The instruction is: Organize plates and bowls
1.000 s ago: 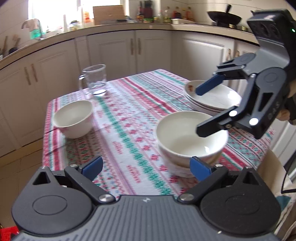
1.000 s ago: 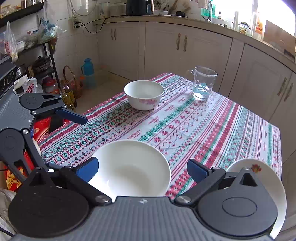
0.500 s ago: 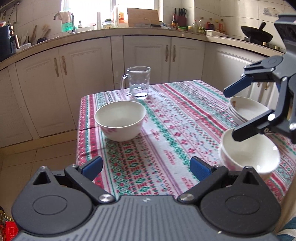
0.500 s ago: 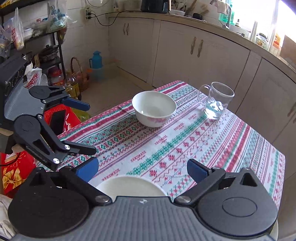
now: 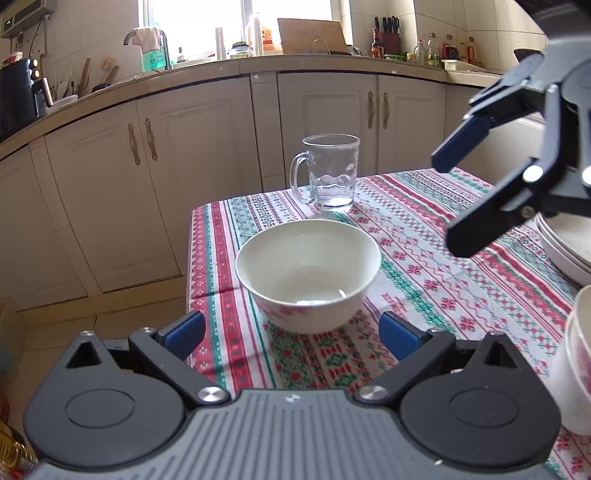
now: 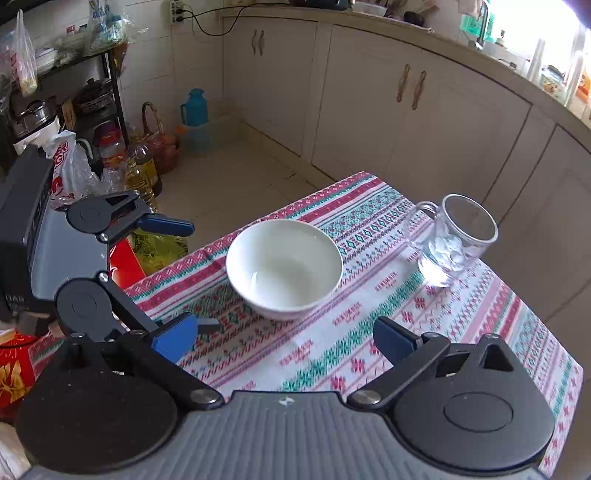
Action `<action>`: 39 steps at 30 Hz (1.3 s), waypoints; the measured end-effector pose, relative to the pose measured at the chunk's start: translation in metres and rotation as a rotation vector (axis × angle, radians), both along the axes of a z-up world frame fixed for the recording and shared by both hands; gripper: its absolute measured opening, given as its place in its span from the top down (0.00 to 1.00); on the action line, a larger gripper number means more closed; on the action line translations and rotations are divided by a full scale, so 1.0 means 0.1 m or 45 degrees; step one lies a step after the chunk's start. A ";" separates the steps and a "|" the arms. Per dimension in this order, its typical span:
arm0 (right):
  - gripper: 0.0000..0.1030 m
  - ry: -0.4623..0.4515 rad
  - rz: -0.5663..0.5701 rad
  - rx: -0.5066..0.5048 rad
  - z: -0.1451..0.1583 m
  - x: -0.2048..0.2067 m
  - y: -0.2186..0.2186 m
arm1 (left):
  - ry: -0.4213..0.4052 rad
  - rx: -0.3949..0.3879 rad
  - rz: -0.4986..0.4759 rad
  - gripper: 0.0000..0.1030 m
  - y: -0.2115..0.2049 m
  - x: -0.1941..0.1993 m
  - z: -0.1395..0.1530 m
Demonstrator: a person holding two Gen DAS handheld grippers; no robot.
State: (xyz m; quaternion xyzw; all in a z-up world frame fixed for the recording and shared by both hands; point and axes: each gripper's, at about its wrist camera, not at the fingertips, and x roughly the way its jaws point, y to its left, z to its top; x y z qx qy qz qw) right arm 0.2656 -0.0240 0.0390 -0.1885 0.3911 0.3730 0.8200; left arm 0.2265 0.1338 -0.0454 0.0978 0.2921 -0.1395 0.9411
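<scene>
Both our grippers have swung from the stacked bowls toward the lone white ceramic bowl (image 5: pixel 308 273).
Left gripper (image 5: pixel 291 332) and right gripper (image 6: pixel 284 339) gape wide, empty; bowl sits on striped tablecloth (image 5: pixel 424 258) near clear glass mug (image 5: pixel 328 171).

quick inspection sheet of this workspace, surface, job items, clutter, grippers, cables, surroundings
surface: table under a striped patterned tablecloth.
job's things: lone white bowl upright, empty, near the table corner; stacked bowls and stacked plates at the left view's right edge.
clutter: glass mug with a little water, beyond the lone bowl, apart from it.
grippers: left gripper open, empty, facing the lone bowl; right gripper open, empty, above the cloth.
cables: black cord from a wall socket.
surroundings: kitchen cabinets, oil bottles on the floor.
</scene>
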 end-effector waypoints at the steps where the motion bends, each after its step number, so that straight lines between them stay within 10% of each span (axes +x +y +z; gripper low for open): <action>1: 0.01 0.011 0.002 -0.004 -0.02 0.09 0.05 | 0.002 -0.003 0.000 0.03 0.01 0.05 -0.03; 29: 0.44 0.173 0.007 0.014 -0.66 1.00 0.44 | -0.033 -0.007 -0.122 0.10 -0.14 0.35 -0.23; 39: 0.46 0.195 0.011 0.032 -0.68 1.00 0.45 | -0.026 0.005 -0.122 0.10 -0.15 0.36 -0.22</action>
